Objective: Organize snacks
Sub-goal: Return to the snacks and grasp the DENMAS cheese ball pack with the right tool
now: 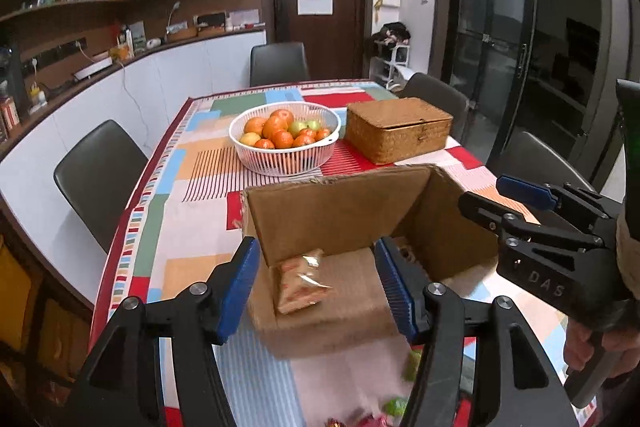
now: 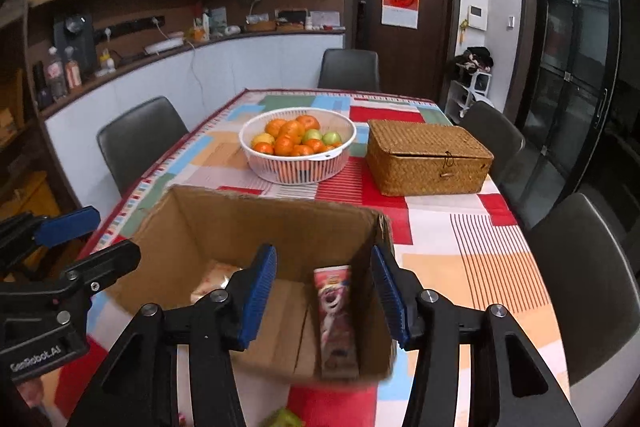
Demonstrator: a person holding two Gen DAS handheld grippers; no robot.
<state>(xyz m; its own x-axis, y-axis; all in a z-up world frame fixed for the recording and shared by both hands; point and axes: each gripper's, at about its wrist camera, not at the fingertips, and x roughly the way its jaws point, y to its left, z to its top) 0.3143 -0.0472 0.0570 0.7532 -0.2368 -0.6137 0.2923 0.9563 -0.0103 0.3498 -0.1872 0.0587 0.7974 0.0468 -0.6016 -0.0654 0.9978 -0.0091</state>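
Both tools hang spread and empty: left gripper (image 1: pixel 316 287), right gripper (image 2: pixel 324 297), over the near edge of the cardboard box (image 1: pixel 336 211). Inside: orange snack packet (image 1: pixel 302 281) left, pink snack packet (image 2: pixel 334 311) right.

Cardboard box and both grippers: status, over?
Left gripper open, empty, above cardboard box. Right gripper open, empty. Orange snack packet and pink snack pack inside box. More snacks loose on the table, nothing blocking.
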